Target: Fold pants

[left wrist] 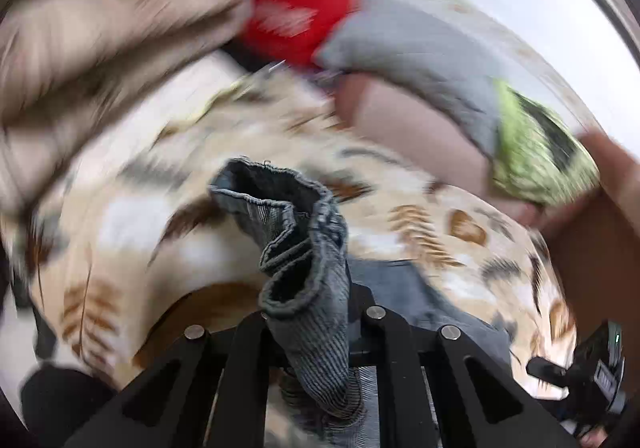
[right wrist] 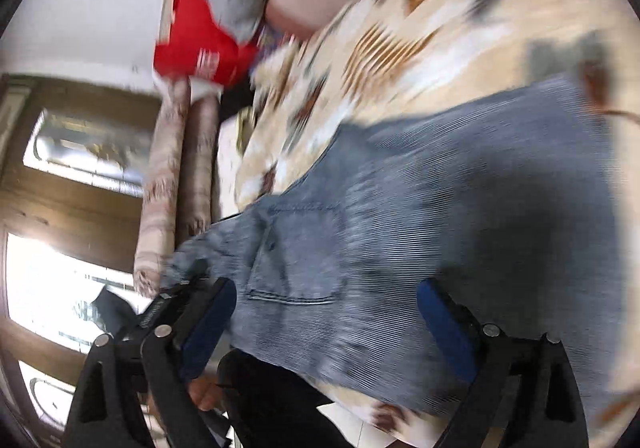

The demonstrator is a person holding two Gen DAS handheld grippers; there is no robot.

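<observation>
In the left wrist view, the left gripper (left wrist: 310,332) is clenched on a bunched end of the pants (left wrist: 296,248), a grey-blue ribbed fabric whose hemmed opening gapes toward 11 o'clock above the black fingers. That pinched piece rises from 6 o'clock up to the middle of the frame, so its long axis runs roughly 6 to 12; more of the same fabric lies flat at 5 o'clock on the leaf-patterned bedspread (left wrist: 420,224). Blurred at 1 o'clock are a red cloth (left wrist: 304,7), a grey cushion (left wrist: 420,43) and, toward 3 o'clock, a green item (left wrist: 532,151); no container is discernible here. In the right wrist view, the right gripper (right wrist: 326,328) hangs released, its blue-padded fingers (right wrist: 208,328) spread wide at 7 and 5 o'clock with nothing between them but the pants (right wrist: 420,232) lying below. The garment is spread flat on the bedspread (right wrist: 460,43), a stitched back pocket showing near the centre, its long axis running from 8 o'clock toward 2 o'clock. A wooden door (right wrist: 60,199) with glass panes fills 9 o'clock.
</observation>
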